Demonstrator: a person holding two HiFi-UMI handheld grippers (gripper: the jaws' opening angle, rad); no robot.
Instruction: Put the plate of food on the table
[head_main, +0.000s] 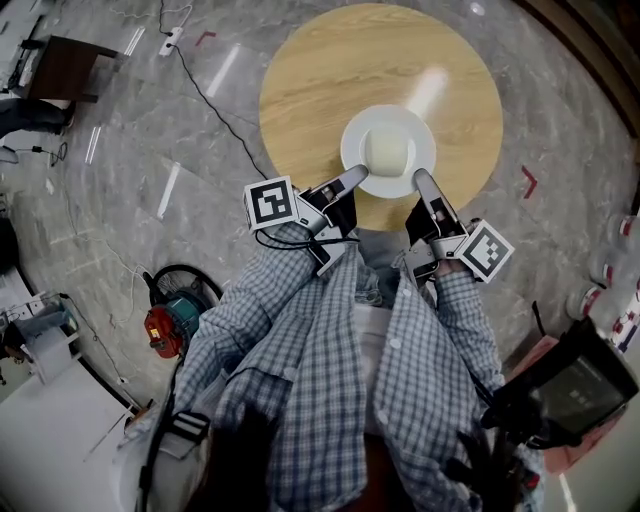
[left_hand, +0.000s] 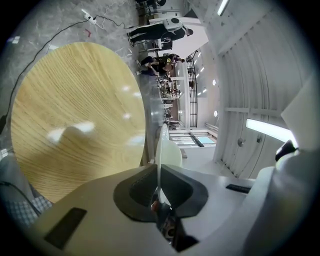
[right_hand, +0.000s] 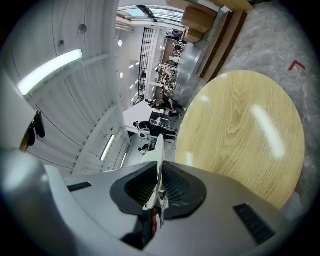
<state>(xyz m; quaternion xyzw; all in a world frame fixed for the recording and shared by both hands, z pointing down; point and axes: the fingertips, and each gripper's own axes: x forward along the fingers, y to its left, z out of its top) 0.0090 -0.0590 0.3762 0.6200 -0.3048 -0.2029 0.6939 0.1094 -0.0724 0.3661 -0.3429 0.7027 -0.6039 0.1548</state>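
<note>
A white plate (head_main: 352, 138) with a pale round bun (head_main: 388, 149) on it hangs over the near part of the round wooden table (head_main: 310, 70). My left gripper (head_main: 364, 172) is shut on the plate's left near rim. My right gripper (head_main: 417, 179) is shut on its right near rim. In the left gripper view the plate (left_hand: 161, 150) shows edge-on between the dark pads, with the bun (left_hand: 172, 153) beyond and the table (left_hand: 75, 115) to the left. In the right gripper view the plate's rim (right_hand: 159, 150) is pinched the same way beside the table (right_hand: 245, 130).
The table stands on a grey marble floor (head_main: 150, 170) crossed by a black cable (head_main: 200, 90). A red and teal machine (head_main: 170, 315) sits at the lower left. A dark chair (head_main: 60, 65) is at the far left, white cups (head_main: 610, 270) at the right edge.
</note>
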